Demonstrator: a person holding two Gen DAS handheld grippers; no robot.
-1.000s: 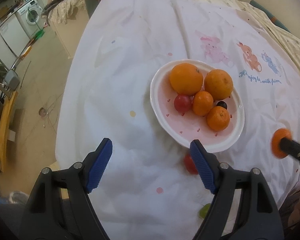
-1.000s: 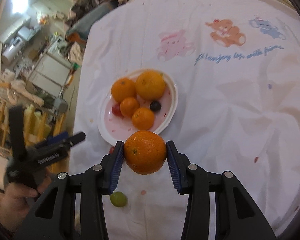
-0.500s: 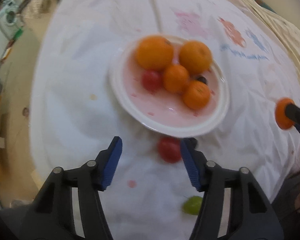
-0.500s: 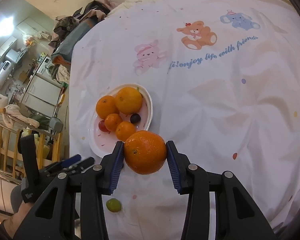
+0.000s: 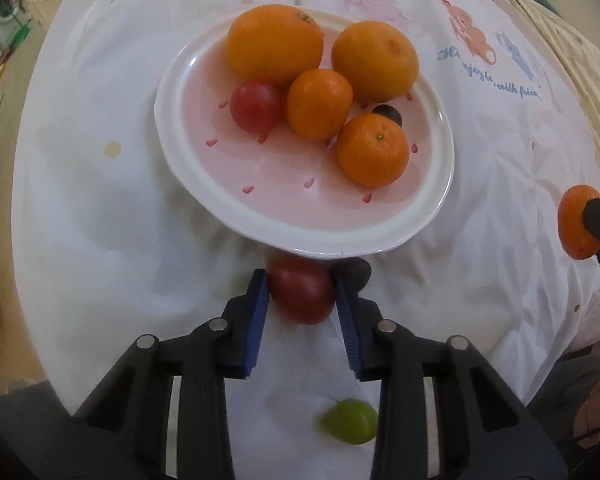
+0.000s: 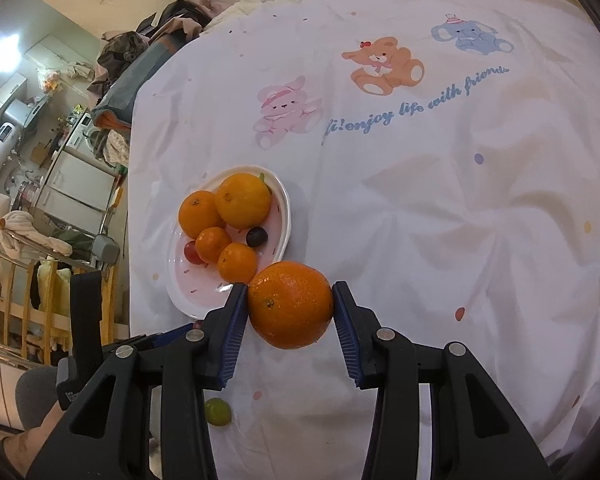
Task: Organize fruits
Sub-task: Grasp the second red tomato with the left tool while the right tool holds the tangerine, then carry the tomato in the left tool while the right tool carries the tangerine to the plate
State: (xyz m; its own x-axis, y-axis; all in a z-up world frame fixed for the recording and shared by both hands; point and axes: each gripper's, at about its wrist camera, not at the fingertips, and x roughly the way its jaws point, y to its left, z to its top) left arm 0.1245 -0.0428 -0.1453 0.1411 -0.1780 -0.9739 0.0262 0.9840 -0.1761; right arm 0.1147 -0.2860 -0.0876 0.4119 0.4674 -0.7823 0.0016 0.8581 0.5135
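The left gripper (image 5: 302,294) has dropped and its jaws have just been closing — now clamped on the tomato (image 5: 301,295) at the plate's (image 5: 436,204) six o'clock rim. The right gripper (image 6: 290,306) keeps its orange (image 6: 290,304) pinched — both look bound for the plate.

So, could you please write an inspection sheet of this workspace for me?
Surface: white printed cloth, wrinkled.
Job's things: plate holds four oranges, one red tomato and one dark grape. A second red tomato and a green grape lie on the cloth near the plate.
Clutter: nothing seen on the cloth.
Grippers: left gripper has just been closing, fingers now touching the second red tomato. Right gripper is shut on a large orange, above the cloth.
Cables: nothing seen.
Surroundings: piled clothes, white cabinets, wooden rail.
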